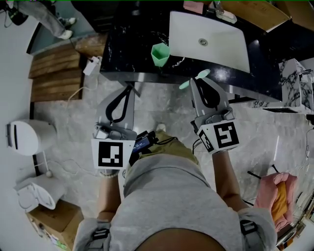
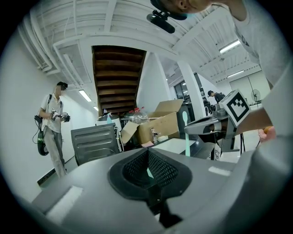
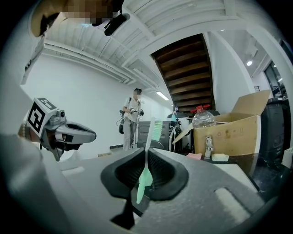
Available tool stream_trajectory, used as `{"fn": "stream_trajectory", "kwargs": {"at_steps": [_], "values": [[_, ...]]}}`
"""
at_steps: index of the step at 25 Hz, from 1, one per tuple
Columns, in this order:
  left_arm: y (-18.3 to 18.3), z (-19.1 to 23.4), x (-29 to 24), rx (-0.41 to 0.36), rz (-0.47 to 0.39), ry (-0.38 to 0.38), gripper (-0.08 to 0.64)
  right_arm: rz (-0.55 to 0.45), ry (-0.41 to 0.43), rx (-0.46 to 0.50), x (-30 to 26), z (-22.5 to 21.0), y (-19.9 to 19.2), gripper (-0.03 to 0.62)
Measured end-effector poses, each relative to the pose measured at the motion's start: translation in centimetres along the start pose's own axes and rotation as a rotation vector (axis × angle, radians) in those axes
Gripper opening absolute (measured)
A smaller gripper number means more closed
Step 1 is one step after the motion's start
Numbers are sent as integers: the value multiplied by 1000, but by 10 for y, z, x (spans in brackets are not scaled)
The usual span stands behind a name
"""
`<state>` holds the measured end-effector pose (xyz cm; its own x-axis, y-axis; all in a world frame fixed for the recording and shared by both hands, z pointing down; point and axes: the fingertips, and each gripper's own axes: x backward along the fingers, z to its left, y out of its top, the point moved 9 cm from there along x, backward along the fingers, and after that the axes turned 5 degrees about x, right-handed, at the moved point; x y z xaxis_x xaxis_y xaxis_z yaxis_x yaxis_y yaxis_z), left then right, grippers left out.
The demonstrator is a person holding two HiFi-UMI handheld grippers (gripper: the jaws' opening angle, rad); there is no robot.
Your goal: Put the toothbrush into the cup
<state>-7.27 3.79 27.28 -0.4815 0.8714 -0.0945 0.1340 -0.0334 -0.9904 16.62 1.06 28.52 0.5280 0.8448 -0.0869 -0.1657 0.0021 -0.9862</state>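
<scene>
A mint-green toothbrush stands nearly upright in my right gripper, which is shut on its handle, with the bristles above the jaws. In the head view the toothbrush lies crosswise at the right gripper's tip, just in front of the black counter's edge. The green cup stands upright on the counter, left of the sink and beyond both grippers. My left gripper hangs lower left of the cup, shut and holding nothing. The left gripper view shows the right gripper with the toothbrush.
A white sink basin fills the counter's right half, with a tap and soap dish behind it. Wooden steps and a white appliance are at left. A pink cloth lies at right. A person stands far off.
</scene>
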Motion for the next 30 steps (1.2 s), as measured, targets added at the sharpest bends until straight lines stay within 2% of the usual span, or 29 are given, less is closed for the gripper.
{"fn": "stream_trajectory", "kwargs": {"at_steps": [15, 30], "values": [[6, 0, -21, -17, 19, -13, 11, 0, -11, -5, -4, -18, 4, 23], [15, 25, -47, -36, -28, -64, 11, -24, -68, 14, -26, -26, 20, 23]]}}
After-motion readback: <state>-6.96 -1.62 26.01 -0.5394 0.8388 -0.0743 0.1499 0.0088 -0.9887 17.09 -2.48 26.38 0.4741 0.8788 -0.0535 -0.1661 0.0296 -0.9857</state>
